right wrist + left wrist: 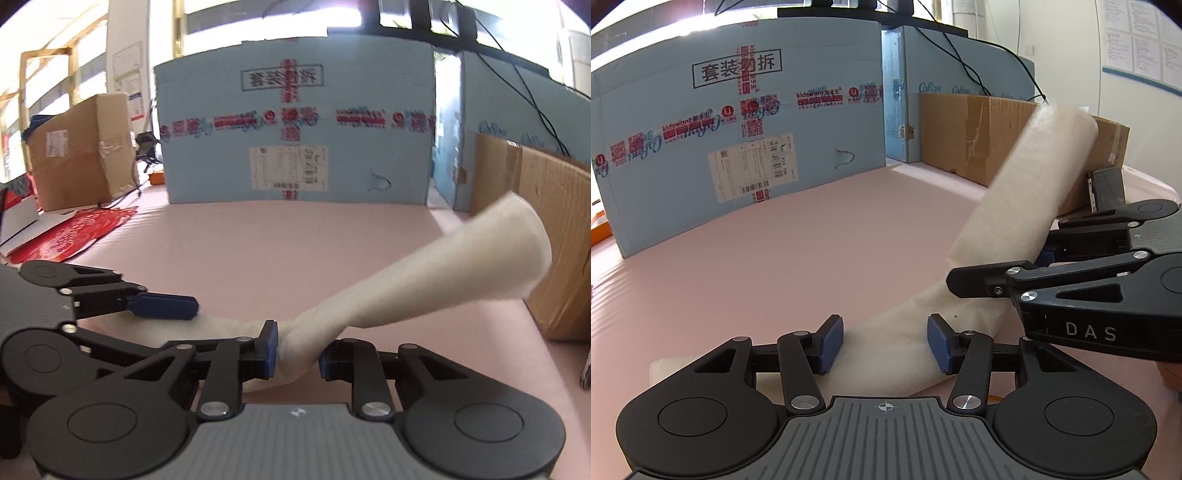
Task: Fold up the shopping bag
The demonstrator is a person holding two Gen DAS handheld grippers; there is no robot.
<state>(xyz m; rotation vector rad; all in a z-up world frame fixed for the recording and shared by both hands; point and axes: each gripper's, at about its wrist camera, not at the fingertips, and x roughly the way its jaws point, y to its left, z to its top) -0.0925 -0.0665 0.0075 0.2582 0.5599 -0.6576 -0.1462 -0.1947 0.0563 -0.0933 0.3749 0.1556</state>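
Pale pink matting covers the surface, which is backed by a large light-blue cardboard box with red printed tape and, to the right of that box, a brown corrugated carton. Red patterned paper is seen left of the blue box in the right wrist view.

A cream-white non-woven shopping bag has already been gathered into a long narrow strip. One end of it lies flat on the surface in front of the blue box; the other end is raised into the air toward the brown carton.

The left gripper is held low over the flat end, its blue-padded jaws spread apart on either side of the strip and not closed on it. The right gripper is seen pinching the strip near its middle: the fabric is bunched between the jaws, which are drawn in against it, and the free end fans out above and beyond. That view is blurred, so the firmness of the pinch cannot be judged.

By the look of it, the lengthwise folds are done and the task is well past halfway. What appears to remain is for the raised half to be laid over the flat half, perhaps folded once more, and pressed down.
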